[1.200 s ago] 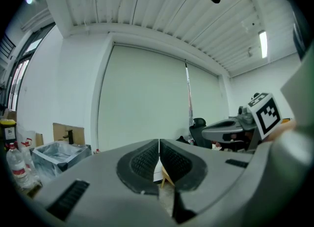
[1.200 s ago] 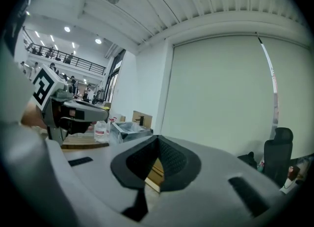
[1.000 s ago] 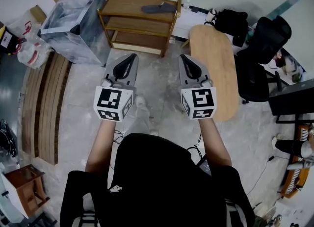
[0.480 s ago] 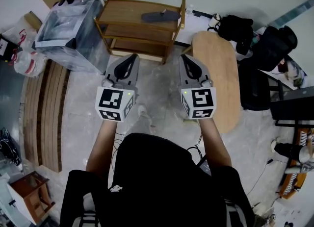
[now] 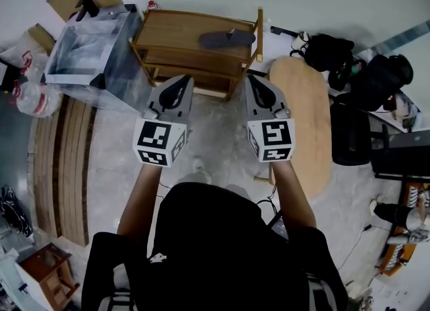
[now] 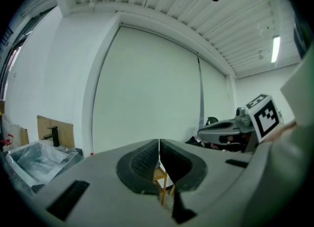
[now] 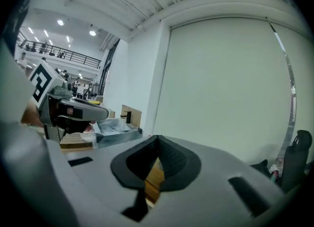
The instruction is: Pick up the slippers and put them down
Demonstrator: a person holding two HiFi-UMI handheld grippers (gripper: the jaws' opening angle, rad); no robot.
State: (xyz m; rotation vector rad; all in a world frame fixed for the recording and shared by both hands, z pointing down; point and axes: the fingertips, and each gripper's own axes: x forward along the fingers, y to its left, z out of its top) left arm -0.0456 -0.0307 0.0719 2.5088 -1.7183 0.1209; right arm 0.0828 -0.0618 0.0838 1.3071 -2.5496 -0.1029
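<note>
Dk grey slipper [image 5: 226,38], brown shelf [image 5: 171,27]

Floor [image 5: 222,135] ahead clear to shelf [image 5: 176,29]; box [image 5: 87,58] L, table [image 5: 306,115] R.

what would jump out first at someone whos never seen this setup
The left gripper and right gripper, each with a black-and-white marker cube, are held out side by side in the middle of the head view, both shut and empty. Just beyond them a dark slipper lies on top of a wooden shelf unit, with an oval wooden table to its right.
</note>
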